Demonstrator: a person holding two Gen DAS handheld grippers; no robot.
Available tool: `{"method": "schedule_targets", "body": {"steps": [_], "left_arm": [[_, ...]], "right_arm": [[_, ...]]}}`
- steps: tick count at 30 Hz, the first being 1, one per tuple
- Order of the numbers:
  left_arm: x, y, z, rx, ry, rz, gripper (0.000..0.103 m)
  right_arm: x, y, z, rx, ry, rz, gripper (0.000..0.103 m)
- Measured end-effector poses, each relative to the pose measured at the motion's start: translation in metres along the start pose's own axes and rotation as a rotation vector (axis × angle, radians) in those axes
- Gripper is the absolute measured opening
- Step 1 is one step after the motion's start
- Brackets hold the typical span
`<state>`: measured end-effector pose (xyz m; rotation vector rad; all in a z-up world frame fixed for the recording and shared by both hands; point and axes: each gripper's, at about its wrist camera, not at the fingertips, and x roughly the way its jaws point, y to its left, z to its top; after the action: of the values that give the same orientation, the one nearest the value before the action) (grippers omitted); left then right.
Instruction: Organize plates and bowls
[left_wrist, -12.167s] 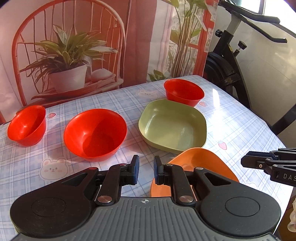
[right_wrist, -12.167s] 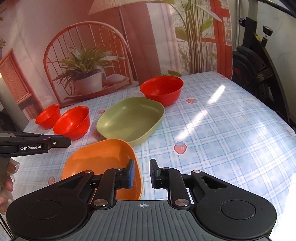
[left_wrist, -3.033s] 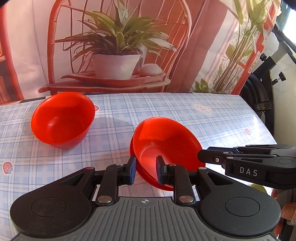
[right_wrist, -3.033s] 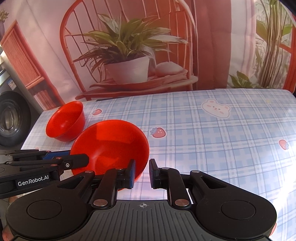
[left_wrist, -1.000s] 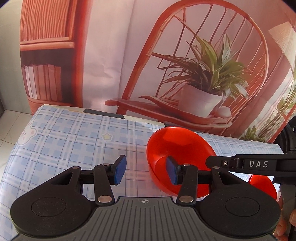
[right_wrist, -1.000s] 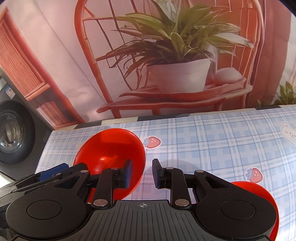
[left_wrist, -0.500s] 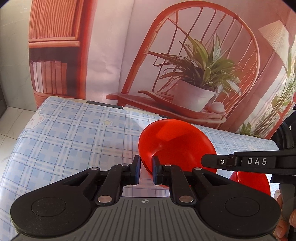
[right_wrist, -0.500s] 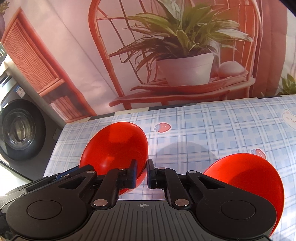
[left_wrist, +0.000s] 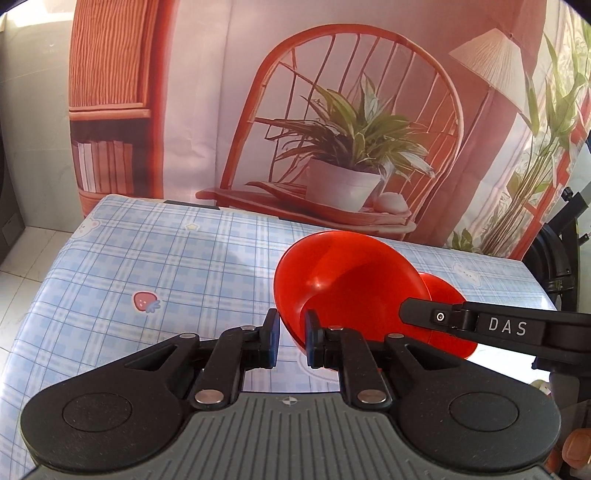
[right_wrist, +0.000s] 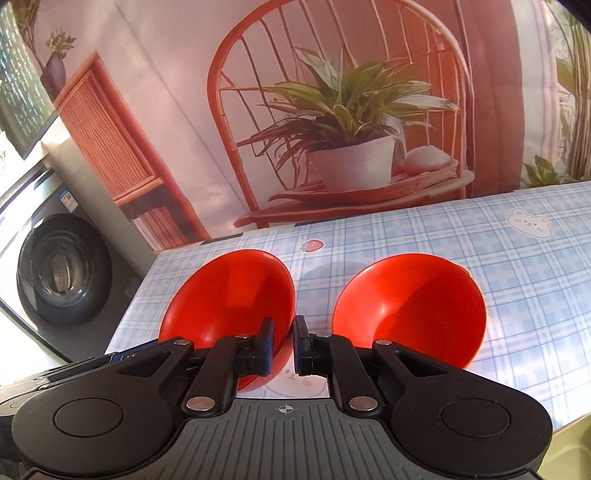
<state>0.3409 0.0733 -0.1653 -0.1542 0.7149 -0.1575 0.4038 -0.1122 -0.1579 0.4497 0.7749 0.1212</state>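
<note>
Red bowl (left_wrist: 347, 284) rim between left jaws

Probably a home: washing machine (right_wrist: 62, 269) beside a table (right_wrist: 517, 266) in plaid cloth.

Bright daylight, glare on the tablecloth (left_wrist: 509, 369), sharp focus, fisheye-curved edges

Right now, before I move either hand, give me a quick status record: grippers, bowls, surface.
left gripper: shut on the rim of the small red bowl, bowl tilted
right gripper: nearly closed, holding nothing
large red bowl: on the table, beside the small one, apart from it
stacking: not yet done
surface: blue plaid tablecloth
background: washing machine
</note>
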Motion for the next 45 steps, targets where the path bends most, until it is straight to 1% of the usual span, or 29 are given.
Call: {"method": "schedule_targets", "body": {"steps": [5, 8, 16, 21, 26, 33, 39, 45], "left_arm": [[-0.003, -0.025, 0.001, 0.039, 0.003, -0.051, 0.015], [-0.001, -0.042, 0.003, 0.068, 0.004, -0.076, 0.015], [0.017, -0.08, 0.011, 0.132, 0.03, -0.122, 0.015], [0.034, -0.091, 0.018, 0.133, 0.039, -0.152, 0.015], [0.049, -0.098, 0.015, 0.152, 0.065, -0.131, 0.015], [0.058, -0.096, 0.012, 0.164, 0.086, -0.119, 0.015], [0.063, -0.094, 0.012, 0.167, 0.094, -0.121, 0.015], [0.065, -0.093, 0.009, 0.174, 0.105, -0.106, 0.015]], "right_arm": [[-0.025, -0.032, -0.001, 0.1, -0.037, 0.01, 0.01], [-0.035, -0.049, 0.0, 0.131, -0.065, -0.004, 0.01], [-0.047, -0.085, 0.007, 0.17, -0.116, -0.035, 0.01], [-0.043, -0.105, 0.009, 0.211, -0.122, -0.037, 0.011], [-0.036, -0.113, 0.007, 0.221, -0.115, -0.04, 0.011], [-0.028, -0.117, 0.006, 0.234, -0.1, -0.037, 0.011], [-0.023, -0.118, 0.005, 0.236, -0.09, -0.038, 0.011], [-0.019, -0.118, 0.002, 0.237, -0.074, -0.037, 0.013]]}}
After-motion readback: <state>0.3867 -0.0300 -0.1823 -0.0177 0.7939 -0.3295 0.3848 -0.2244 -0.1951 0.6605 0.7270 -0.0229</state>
